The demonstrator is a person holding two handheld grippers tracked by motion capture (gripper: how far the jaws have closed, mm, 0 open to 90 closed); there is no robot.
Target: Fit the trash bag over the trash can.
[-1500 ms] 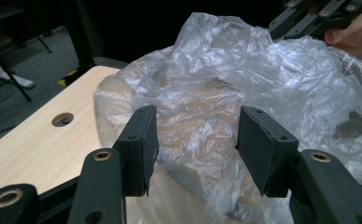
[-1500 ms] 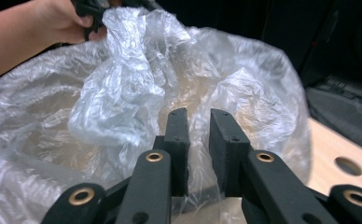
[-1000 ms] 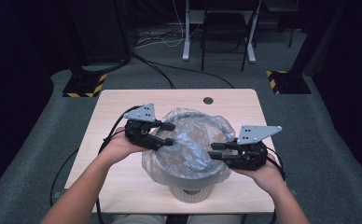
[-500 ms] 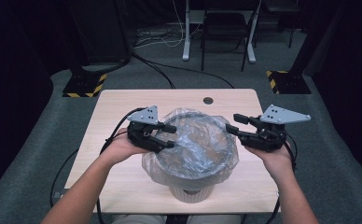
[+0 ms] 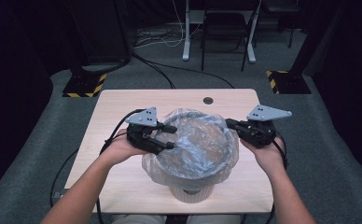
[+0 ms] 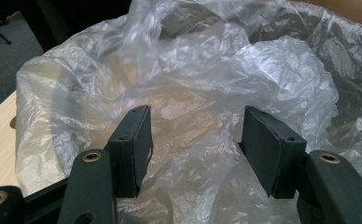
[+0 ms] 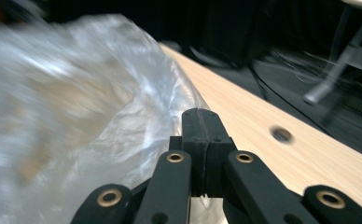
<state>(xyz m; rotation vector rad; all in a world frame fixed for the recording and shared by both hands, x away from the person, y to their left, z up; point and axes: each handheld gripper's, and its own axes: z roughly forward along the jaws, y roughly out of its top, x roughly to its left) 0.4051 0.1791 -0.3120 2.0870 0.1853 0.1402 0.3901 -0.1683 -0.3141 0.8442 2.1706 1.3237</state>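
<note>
Your left gripper [image 5: 166,137]: fingers [image 6: 131,144] apart, clear plastic bag [image 5: 202,140] loose between them | your right gripper [image 5: 229,123]: fingers [image 7: 201,135] pressed together, a wisp of film possibly between them, just closed | bag lines the bin [image 5: 191,192], mid-surface [image 5: 123,102], front edge.

1. Light wooden table [image 5: 123,107], bare along its far edge, with a round dark hole [image 5: 208,100] near the middle of that edge.
2. Grey carpet [image 5: 34,154] all round the table.
3. Two black stands with yellow-and-black striped bases [image 5: 83,86] [image 5: 286,81], beyond the far corners, one to each side.
4. Pale metal desk legs [image 5: 219,32] further back, a dark chair [image 5: 226,23] between them.
5. Black cables [image 5: 170,70] snaking over the carpet behind the table.
6. Dark curtain [image 5: 11,46] at the left.
</note>
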